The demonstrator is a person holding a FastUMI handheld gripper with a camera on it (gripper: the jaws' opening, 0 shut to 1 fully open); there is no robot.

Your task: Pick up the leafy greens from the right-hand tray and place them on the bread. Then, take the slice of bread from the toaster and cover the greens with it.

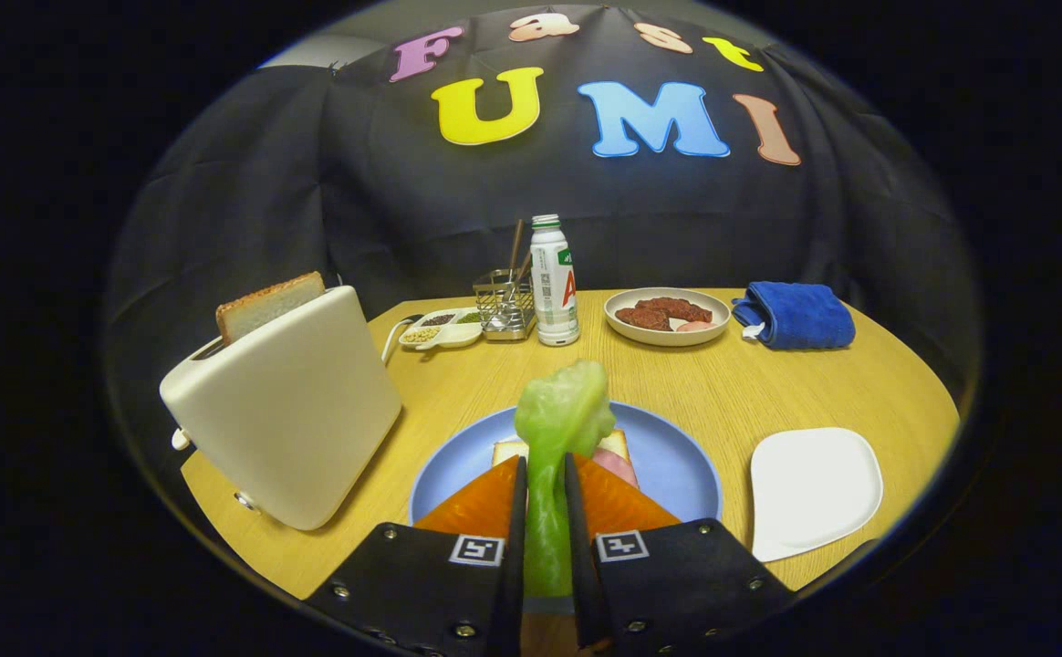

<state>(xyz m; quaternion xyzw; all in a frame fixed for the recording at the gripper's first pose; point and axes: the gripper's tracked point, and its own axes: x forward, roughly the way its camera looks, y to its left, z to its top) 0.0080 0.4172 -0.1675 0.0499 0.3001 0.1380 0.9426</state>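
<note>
My gripper (545,470) is shut on the leafy greens (560,429), a pale green stalk with a frilly top that stands up between the two fingers. The greens hang over the blue plate (668,461), which lies just ahead of the fingers. On that plate rests a slice of bread (618,444) with a pink slice of ham (618,467) on it, both partly hidden behind the fingers. To the left stands a cream toaster (289,406) with a toasted slice of bread (268,306) sticking out of its slot. An empty white tray (814,488) lies right of the plate.
At the far side of the round wooden table (723,388) stand a white bottle (554,283), a wire cutlery holder (504,306), a small divided dish of condiments (440,330), a bowl of brown food (668,317) and a folded blue cloth (796,315).
</note>
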